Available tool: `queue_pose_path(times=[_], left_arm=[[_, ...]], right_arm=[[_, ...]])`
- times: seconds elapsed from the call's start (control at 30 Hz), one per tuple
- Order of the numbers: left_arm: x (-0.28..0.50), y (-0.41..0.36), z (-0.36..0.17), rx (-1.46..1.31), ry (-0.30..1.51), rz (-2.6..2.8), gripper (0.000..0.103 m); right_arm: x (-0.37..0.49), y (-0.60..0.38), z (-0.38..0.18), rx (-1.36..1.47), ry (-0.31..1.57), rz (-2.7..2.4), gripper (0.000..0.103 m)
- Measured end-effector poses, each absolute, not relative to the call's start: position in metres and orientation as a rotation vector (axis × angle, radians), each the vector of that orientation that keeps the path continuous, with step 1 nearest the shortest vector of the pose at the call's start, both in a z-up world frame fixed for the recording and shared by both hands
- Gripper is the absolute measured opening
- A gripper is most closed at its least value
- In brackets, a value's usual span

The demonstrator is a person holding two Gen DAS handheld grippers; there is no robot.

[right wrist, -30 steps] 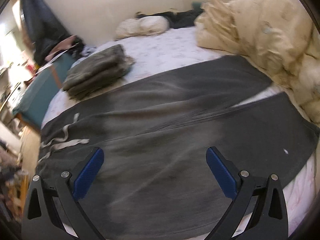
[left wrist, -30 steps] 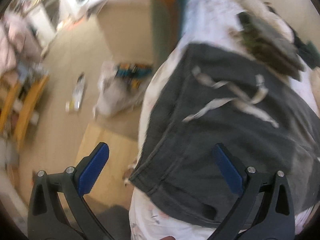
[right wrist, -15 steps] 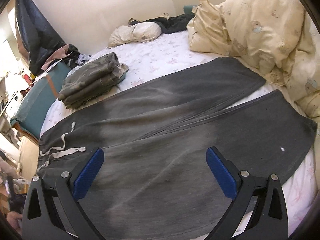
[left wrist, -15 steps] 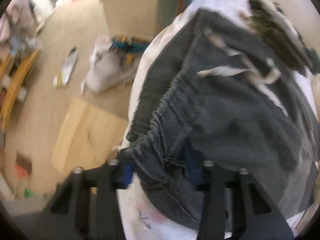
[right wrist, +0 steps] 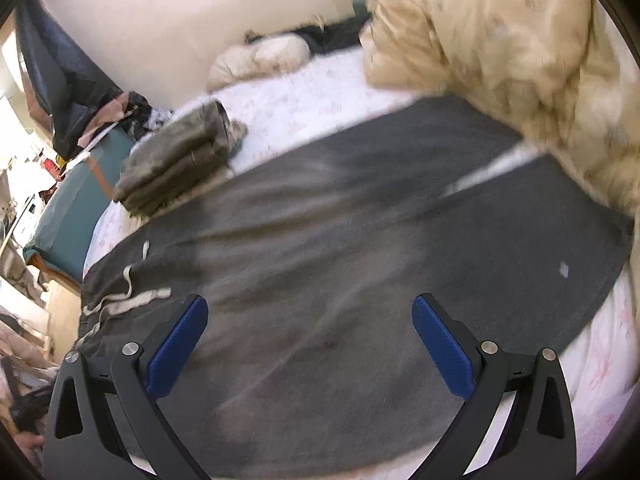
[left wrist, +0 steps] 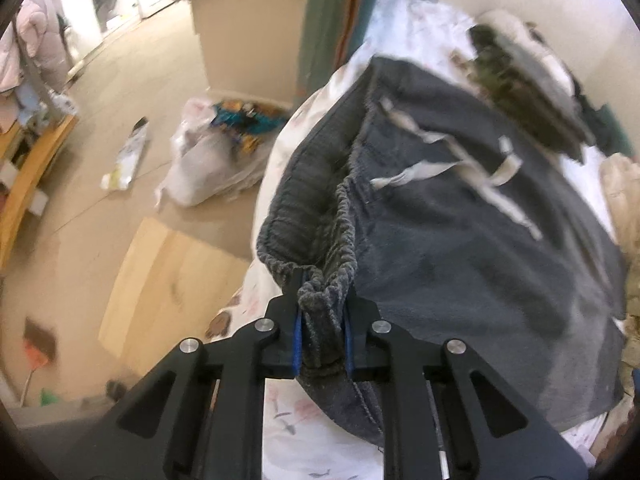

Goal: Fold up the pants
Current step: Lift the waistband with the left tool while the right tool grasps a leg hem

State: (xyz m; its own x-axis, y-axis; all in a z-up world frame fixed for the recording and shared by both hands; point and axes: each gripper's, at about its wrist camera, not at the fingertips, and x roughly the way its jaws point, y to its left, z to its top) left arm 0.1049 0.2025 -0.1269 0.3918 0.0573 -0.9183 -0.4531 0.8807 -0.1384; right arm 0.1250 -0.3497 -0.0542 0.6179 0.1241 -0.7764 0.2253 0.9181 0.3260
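Dark grey sweatpants (right wrist: 360, 248) lie spread across the bed, waistband at the left, both legs reaching right toward the duvet. Their pale drawstring (right wrist: 120, 300) lies loose near the waistband. My left gripper (left wrist: 323, 312) is shut on the ribbed waistband (left wrist: 320, 240) at its near corner and lifts it off the sheet, so the band bunches. The drawstring (left wrist: 440, 168) shows there too. My right gripper (right wrist: 310, 336) is open and empty, hovering over the thigh part of the pants.
A folded olive-grey garment (right wrist: 176, 160) lies on the floral sheet (right wrist: 304, 100) beyond the waistband. A cream duvet (right wrist: 520, 72) is heaped at the right. Beside the bed the floor holds a white bag (left wrist: 208, 168) and a wooden board (left wrist: 160, 288).
My left gripper closed on the waistband corner and raised it, bunching the band. My right gripper stayed open and shifted slightly over the pants.
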Motion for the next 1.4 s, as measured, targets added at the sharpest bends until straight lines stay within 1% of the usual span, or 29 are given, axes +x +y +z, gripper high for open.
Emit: queue_pose_path(times=[0.07,0.17,0.27,0.33,0.47,0.6,0.63,0.77,0.8,0.83,0.87,0.9,0.93,1.03,1.2,1.3,1.4], left_arm=[[0.105,0.200,-0.133,-0.371,1.143,0.358,0.013],[0.109,0.196,-0.138,-0.316,1.167,0.378,0.013],[0.111,0.195,-0.138,-0.295,1.173,0.380,0.012],[0.110,0.193,-0.136,-0.275,1.170,0.379,0.012],[0.110,0.193,-0.134,-0.277,1.165,0.377,0.012],[0.112,0.192,-0.136,-0.271,1.167,0.390,0.012],[0.112,0.192,-0.135,-0.272,1.165,0.389,0.012],[0.110,0.195,-0.135,-0.279,1.161,0.377,0.012],[0.110,0.196,-0.135,-0.280,1.161,0.373,0.012],[0.110,0.196,-0.135,-0.283,1.161,0.371,0.012],[0.110,0.196,-0.135,-0.285,1.160,0.370,0.012],[0.110,0.195,-0.134,-0.280,1.157,0.366,0.012],[0.110,0.194,-0.133,-0.277,1.152,0.361,0.012],[0.109,0.196,-0.125,-0.325,1.138,0.351,0.012],[0.115,0.216,-0.106,-0.482,1.122,0.328,0.011],[0.124,0.235,-0.100,-0.598,1.138,0.328,0.010],[0.138,0.243,-0.086,-0.614,1.149,0.313,0.010]], right_arm=[[0.113,-0.354,-0.073,0.533,0.986,-0.065,0.103],[0.080,-0.351,-0.116,0.725,1.129,-0.072,0.103],[0.051,-0.353,-0.159,0.874,1.253,-0.144,0.101],[0.044,-0.369,-0.167,0.890,1.257,-0.260,0.099],[0.040,-0.436,-0.177,0.952,1.185,-0.544,0.099],[0.060,-0.500,-0.174,0.940,1.090,-0.736,0.093],[0.063,-0.510,-0.172,0.931,1.071,-0.771,0.088],[0.069,-0.559,-0.166,0.957,1.008,-0.875,0.077],[0.071,-0.570,-0.164,0.948,0.994,-0.891,0.067],[0.074,-0.580,-0.164,0.931,1.003,-0.900,0.052],[0.076,-0.586,-0.163,0.923,1.010,-0.900,0.039],[0.075,-0.594,-0.161,0.912,1.008,-0.899,0.010],[0.070,-0.600,-0.159,0.915,0.993,-0.890,0.006],[0.067,-0.603,-0.139,0.928,0.905,-0.833,0.005],[0.101,-0.582,-0.079,0.788,0.754,-0.691,0.005],[0.135,-0.593,-0.053,0.775,0.705,-0.621,0.005],[0.173,-0.593,-0.032,0.722,0.698,-0.563,0.005]])
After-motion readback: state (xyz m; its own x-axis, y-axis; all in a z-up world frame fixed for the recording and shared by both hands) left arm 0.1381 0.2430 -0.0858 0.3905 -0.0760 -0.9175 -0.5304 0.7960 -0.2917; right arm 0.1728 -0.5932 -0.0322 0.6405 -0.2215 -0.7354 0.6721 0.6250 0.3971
